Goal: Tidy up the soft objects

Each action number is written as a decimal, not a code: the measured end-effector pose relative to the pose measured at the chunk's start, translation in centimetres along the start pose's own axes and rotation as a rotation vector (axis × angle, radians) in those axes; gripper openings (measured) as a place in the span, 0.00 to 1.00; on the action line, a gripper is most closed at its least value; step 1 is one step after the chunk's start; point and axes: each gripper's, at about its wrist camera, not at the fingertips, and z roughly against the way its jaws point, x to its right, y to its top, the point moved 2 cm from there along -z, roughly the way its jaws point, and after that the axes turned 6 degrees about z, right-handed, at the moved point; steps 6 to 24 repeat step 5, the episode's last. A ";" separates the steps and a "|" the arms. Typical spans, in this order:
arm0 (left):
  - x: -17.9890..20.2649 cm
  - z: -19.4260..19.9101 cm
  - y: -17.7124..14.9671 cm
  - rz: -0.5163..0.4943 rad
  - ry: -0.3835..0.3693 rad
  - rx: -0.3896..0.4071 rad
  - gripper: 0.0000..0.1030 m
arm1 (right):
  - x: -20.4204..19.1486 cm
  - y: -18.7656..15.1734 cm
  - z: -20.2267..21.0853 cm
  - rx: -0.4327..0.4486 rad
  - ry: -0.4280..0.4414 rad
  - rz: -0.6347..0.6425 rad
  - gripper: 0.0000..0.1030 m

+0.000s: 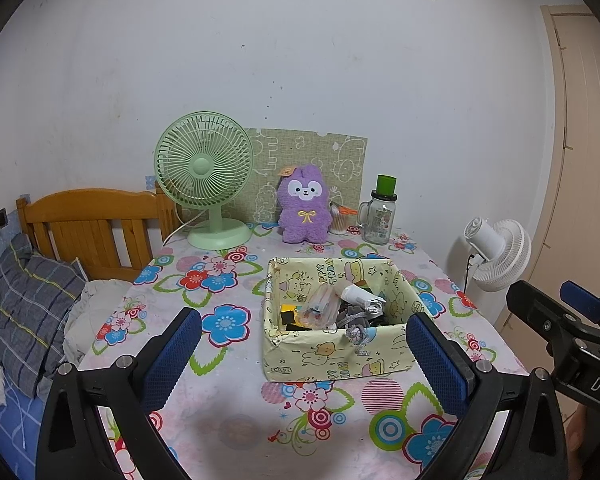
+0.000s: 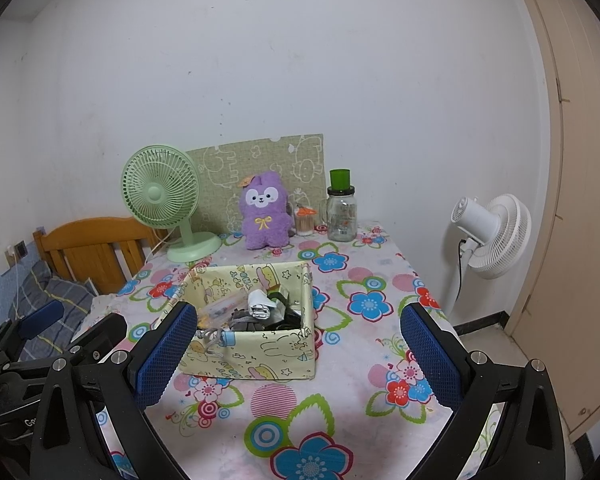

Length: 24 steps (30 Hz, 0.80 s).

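Observation:
A purple plush toy (image 1: 303,205) stands upright at the back of the floral table, against a green mat; it also shows in the right wrist view (image 2: 265,212). A pale yellow cartoon-print box (image 1: 336,344) sits mid-table, holding grey cloth, a white roll and plastic-wrapped items; it shows in the right wrist view too (image 2: 260,354). My left gripper (image 1: 304,354) is open and empty, near the box's front side. My right gripper (image 2: 298,354) is open and empty, its left finger beside the box's front left corner. The right gripper shows at the right edge of the left wrist view (image 1: 572,320).
A green desk fan (image 1: 206,176) stands back left. A glass jar with green lid (image 1: 378,216) and a small toothpick holder (image 1: 340,220) stand back right. A white floor fan (image 2: 488,236) is right of the table. A wooden bed headboard (image 1: 96,224) and pillow lie left.

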 end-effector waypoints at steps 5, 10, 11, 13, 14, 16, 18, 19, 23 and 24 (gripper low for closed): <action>0.4 -0.2 -0.1 -0.001 0.000 0.000 1.00 | 0.1 0.0 -0.1 -0.001 0.000 -0.002 1.00; 0.4 -0.2 -0.1 -0.001 0.000 0.000 1.00 | 0.1 0.0 -0.1 -0.001 0.000 -0.002 1.00; 0.4 -0.2 -0.1 -0.001 0.000 0.000 1.00 | 0.1 0.0 -0.1 -0.001 0.000 -0.002 1.00; 0.4 -0.2 -0.1 -0.001 0.000 0.000 1.00 | 0.1 0.0 -0.1 -0.001 0.000 -0.002 1.00; 0.4 -0.2 -0.1 -0.001 0.000 0.000 1.00 | 0.1 0.0 -0.1 -0.001 0.000 -0.002 1.00; 0.4 -0.2 -0.1 -0.001 0.000 0.000 1.00 | 0.1 0.0 -0.1 -0.001 0.000 -0.002 1.00; 0.4 -0.2 -0.1 -0.001 0.000 0.000 1.00 | 0.1 0.0 -0.1 -0.001 0.000 -0.002 1.00; 0.4 -0.2 -0.1 -0.001 0.000 0.000 1.00 | 0.1 0.0 -0.1 -0.001 0.000 -0.002 1.00; 0.4 -0.2 -0.1 -0.001 0.000 0.000 1.00 | 0.1 0.0 -0.1 -0.001 0.000 -0.002 1.00; 0.4 -0.2 -0.1 -0.001 0.000 0.000 1.00 | 0.1 0.0 -0.1 -0.001 0.000 -0.002 1.00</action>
